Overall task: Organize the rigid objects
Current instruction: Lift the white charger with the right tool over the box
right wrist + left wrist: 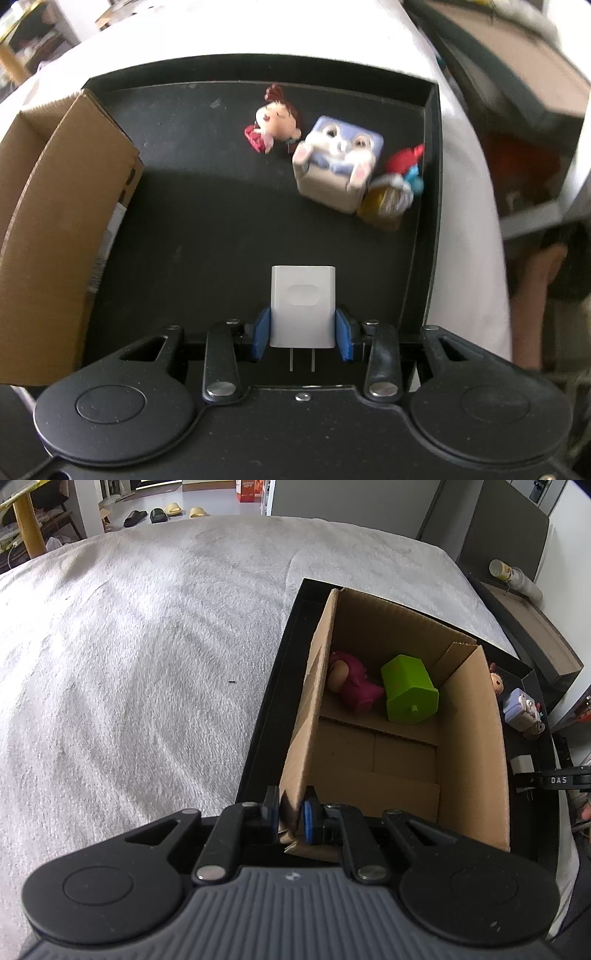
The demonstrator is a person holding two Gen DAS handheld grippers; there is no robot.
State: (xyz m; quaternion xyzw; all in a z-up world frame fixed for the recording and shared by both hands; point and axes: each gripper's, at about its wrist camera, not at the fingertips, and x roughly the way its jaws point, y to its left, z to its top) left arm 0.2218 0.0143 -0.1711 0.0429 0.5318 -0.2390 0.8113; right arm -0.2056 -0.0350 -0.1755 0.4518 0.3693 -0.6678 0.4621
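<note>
On the bed, a black tray [428, 221] carries a cardboard box [476, 746]. Clamping the box's near wall, the left gripper [290, 819] steadies it (probably for loading). Over the tray, the right gripper [303, 334] squeezes a white charger plug [303, 306], prongs pointing backward, beside remaining figurines.

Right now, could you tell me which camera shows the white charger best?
The right wrist view: the white charger fills the centre, held between the jaws, prongs visible. The left wrist view shows only a small piece of it at the right edge.
</note>
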